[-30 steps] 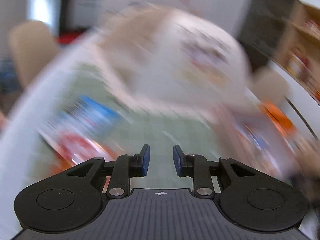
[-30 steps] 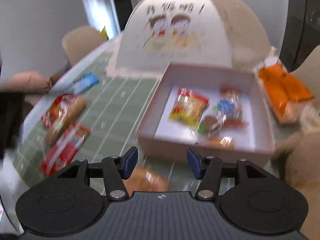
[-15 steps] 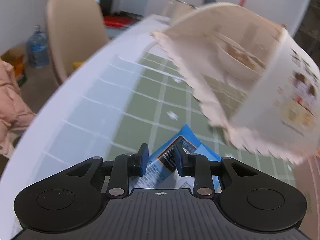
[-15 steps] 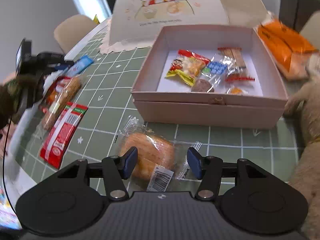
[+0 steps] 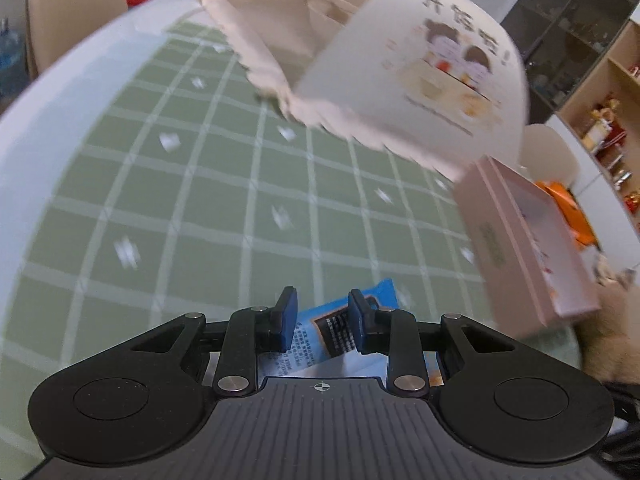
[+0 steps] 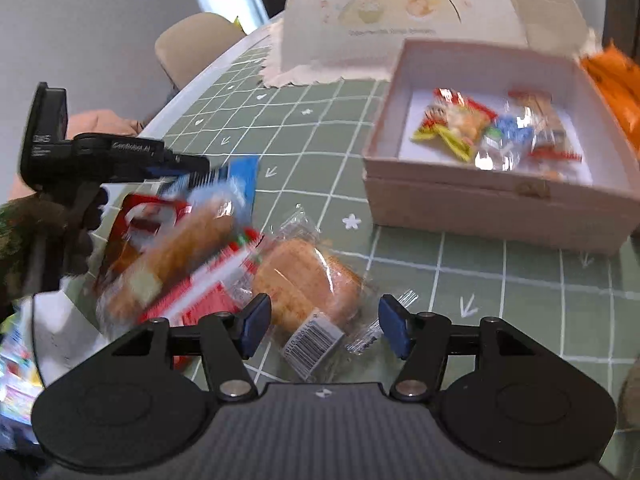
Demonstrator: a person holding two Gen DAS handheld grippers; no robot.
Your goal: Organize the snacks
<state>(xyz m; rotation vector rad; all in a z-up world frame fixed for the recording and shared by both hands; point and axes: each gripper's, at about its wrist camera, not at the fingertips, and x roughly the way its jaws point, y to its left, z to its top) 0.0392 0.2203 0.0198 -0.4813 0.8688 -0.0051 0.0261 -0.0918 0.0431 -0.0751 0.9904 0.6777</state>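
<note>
While left tool [image 5: 322, 318] straddles blue packet [image 5: 340, 324], right tool [image 6: 324, 324] hovers over bun [image 6: 306, 280].

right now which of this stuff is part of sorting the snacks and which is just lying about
Part of the job:
- open pale pink cardboard box with wrapped snacks inside
- blue foil snack packet between the left gripper pads
- clear-wrapped round bun ahead of the open right gripper
- red flat packet
- long wrapped bread

Just lying about:
- white domed food cover
- orange bag
- beige chair

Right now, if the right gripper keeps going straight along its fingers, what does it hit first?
Most likely the wrapped bun, lying on the table between the open fingers of the right gripper. Depth is hard to judge.
</note>
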